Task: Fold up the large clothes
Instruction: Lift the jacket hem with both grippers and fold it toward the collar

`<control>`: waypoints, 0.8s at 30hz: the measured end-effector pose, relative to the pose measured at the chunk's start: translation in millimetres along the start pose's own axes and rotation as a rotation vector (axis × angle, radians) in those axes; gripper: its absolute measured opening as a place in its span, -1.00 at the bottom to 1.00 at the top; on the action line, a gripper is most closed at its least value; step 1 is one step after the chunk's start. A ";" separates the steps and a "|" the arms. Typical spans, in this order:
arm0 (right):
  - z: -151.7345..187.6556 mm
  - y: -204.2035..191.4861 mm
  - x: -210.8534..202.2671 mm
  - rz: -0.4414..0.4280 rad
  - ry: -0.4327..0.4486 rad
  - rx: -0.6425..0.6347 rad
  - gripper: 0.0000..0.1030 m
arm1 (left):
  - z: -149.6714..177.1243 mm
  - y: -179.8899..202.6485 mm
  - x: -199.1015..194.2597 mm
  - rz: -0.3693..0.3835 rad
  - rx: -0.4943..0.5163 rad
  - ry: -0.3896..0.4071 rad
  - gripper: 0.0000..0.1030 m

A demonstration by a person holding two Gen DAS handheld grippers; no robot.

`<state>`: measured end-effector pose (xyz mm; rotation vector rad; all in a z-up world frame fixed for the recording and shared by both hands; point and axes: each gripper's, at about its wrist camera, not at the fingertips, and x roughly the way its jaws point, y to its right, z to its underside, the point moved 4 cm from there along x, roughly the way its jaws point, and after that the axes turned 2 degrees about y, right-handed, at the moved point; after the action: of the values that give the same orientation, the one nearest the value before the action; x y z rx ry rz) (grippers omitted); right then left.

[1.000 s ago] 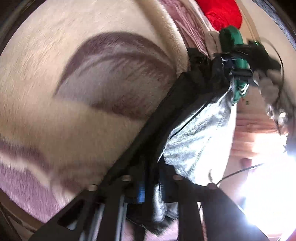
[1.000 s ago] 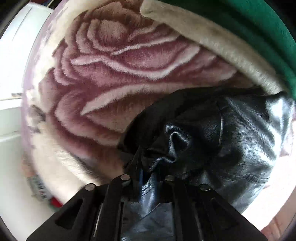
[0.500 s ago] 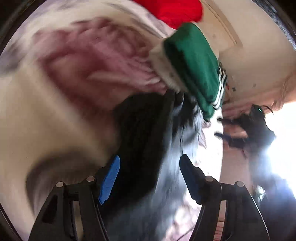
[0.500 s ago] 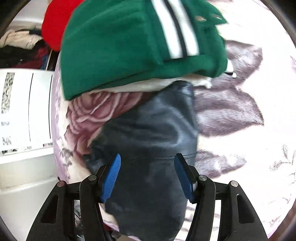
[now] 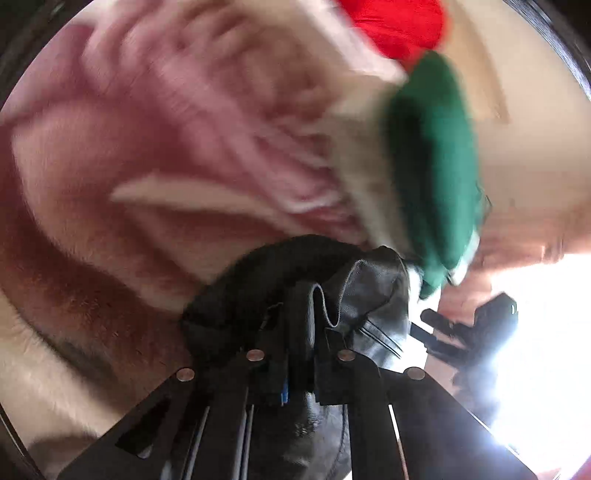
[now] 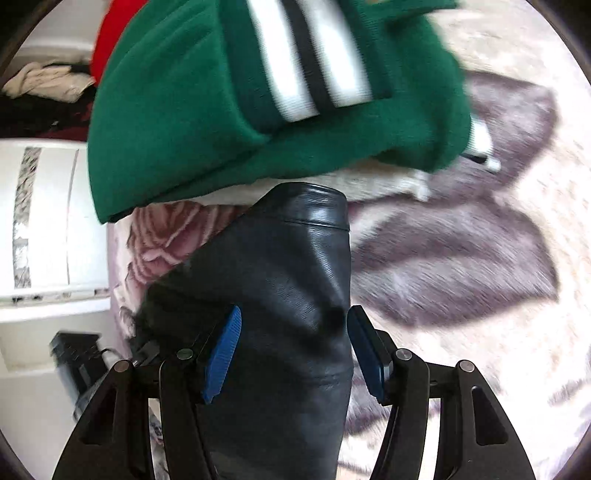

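A black leather garment (image 6: 288,277) lies folded into a long strip on a plush rose-patterned blanket (image 6: 461,258). My right gripper (image 6: 293,354) hovers over it, open, the blue pads (image 6: 221,354) standing at either side of the strip without pressing it. In the left wrist view my left gripper (image 5: 299,354) is shut on a bunched edge of the same black leather garment (image 5: 369,295), whose folds rise out from between the jaws. The right gripper (image 5: 432,332) shows there as a dark shape against the glare at the right.
A folded green garment (image 6: 184,110) with white and black stripes rests on a cream one just beyond the leather strip's far end. Behind it lies a red garment (image 5: 399,22). White furniture (image 6: 48,221) and a clothes pile (image 6: 44,85) border the blanket (image 5: 166,166) on the left.
Both grippers let go of the black garment and moved across the blanket toward the green stack. The left has shut again on a bunched edge; the right stays open above the strip.
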<state>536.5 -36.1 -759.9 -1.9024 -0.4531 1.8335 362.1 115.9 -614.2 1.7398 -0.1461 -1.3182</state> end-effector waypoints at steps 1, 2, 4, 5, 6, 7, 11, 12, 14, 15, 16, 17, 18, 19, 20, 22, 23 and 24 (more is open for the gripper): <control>-4.1 -0.9 10.0 0.011 -0.003 -0.018 0.20 | -4.4 -15.1 11.6 0.037 -0.076 -0.020 -0.87; -6.8 -1.0 17.8 0.010 -0.005 -0.027 0.20 | -6.5 -26.0 19.5 0.091 -0.129 -0.036 -0.87; -16.3 9.5 46.3 0.087 -0.041 -0.044 0.20 | -8.2 -29.8 21.9 0.138 -0.163 -0.054 -0.79; -18.6 14.4 55.5 0.098 -0.059 -0.035 0.20 | -8.1 -25.3 17.9 0.151 -0.161 -0.062 -0.78; -20.1 17.9 62.0 0.102 -0.081 -0.025 0.20 | -6.4 -21.0 9.5 0.170 -0.153 -0.066 -0.71; -21.6 18.1 61.8 0.102 -0.093 -0.021 0.20 | -4.3 -17.4 0.2 0.183 -0.141 -0.067 -0.66; -15.8 13.6 32.9 0.108 -0.085 -0.009 0.20 | 11.0 4.9 -45.6 0.144 -0.060 0.015 -0.28; -12.8 14.2 24.3 0.103 -0.077 -0.002 0.20 | 18.9 11.7 -55.9 0.109 -0.025 0.048 -0.11; -3.6 12.2 1.9 0.078 -0.053 0.009 0.20 | 39.4 22.3 -72.4 0.037 0.049 0.079 -0.08; 1.0 8.1 -7.4 0.068 -0.042 0.002 0.20 | 51.8 25.3 -78.3 -0.015 0.083 0.086 -0.08; 5.7 2.3 -15.2 0.061 -0.030 -0.013 0.20 | 57.9 27.3 -73.9 -0.056 0.102 0.098 -0.08; 9.1 -5.2 -19.4 0.055 -0.022 -0.026 0.20 | 71.4 26.8 -76.7 -0.111 0.126 0.119 -0.08; 13.0 -15.2 -21.9 0.043 -0.021 -0.042 0.20 | 84.1 24.4 -81.9 -0.156 0.140 0.128 -0.08; 18.7 -32.7 -21.0 0.016 -0.031 -0.072 0.20 | 97.0 20.9 -85.1 -0.190 0.149 0.136 -0.08; 22.3 -50.9 -15.6 -0.011 -0.048 -0.101 0.20 | 109.1 14.1 -87.0 -0.224 0.141 0.142 -0.08; 37.2 -95.3 9.0 -0.074 -0.137 -0.210 0.06 | 127.8 0.0 -95.4 -0.245 0.108 0.160 -0.08; 44.4 -113.6 23.1 -0.078 -0.179 -0.272 -0.12 | 136.1 -9.2 -102.3 -0.247 0.078 0.174 -0.09; 52.6 -131.5 41.2 -0.061 -0.229 -0.343 -0.52 | 142.5 -17.1 -107.9 -0.262 0.055 0.180 -0.11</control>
<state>496.7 101.5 -724.8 -1.8668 -0.9451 2.0462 194.3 104.3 -551.4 1.9651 0.1539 -1.3430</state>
